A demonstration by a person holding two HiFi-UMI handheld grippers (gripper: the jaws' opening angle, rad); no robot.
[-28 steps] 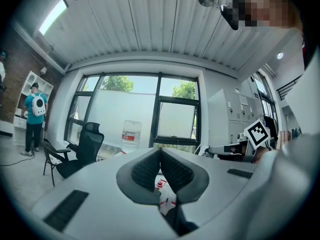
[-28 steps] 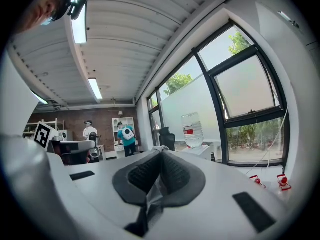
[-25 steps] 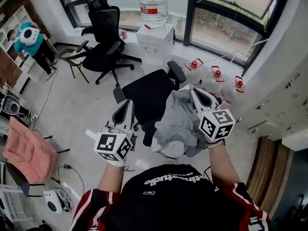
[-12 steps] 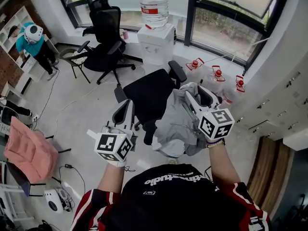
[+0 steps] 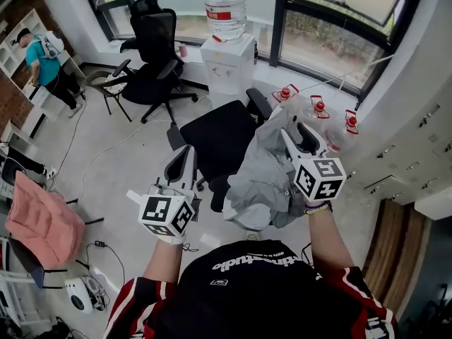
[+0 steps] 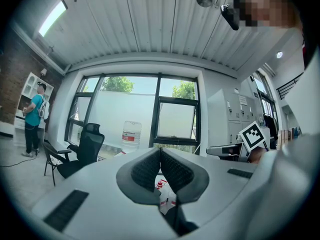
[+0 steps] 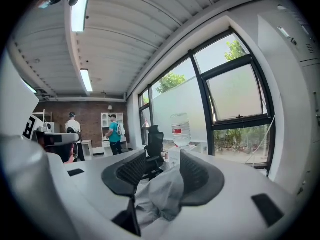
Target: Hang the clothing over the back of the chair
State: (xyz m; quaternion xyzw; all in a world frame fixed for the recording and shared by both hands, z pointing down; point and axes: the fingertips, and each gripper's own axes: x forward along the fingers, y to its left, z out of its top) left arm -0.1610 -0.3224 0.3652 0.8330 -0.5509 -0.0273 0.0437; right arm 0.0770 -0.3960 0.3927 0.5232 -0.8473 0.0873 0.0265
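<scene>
Opening its jaws, the right gripper (image 7: 162, 156) has grey clothing (image 7: 159, 194) loose between them (left gripper (image 6: 160, 151) closed, empty).

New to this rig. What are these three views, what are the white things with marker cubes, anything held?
No robot: a person holds a two-jaw gripper in each hand; the marker cubes are part of them. The head view looks down from the person's head at an office floor. The other two cameras ride on the grippers, looking along their jaws. The left gripper is shut and empty. The right gripper has its jaws opening, with the grey garment lying between them; it seems draped over the back of the black chair.
</scene>
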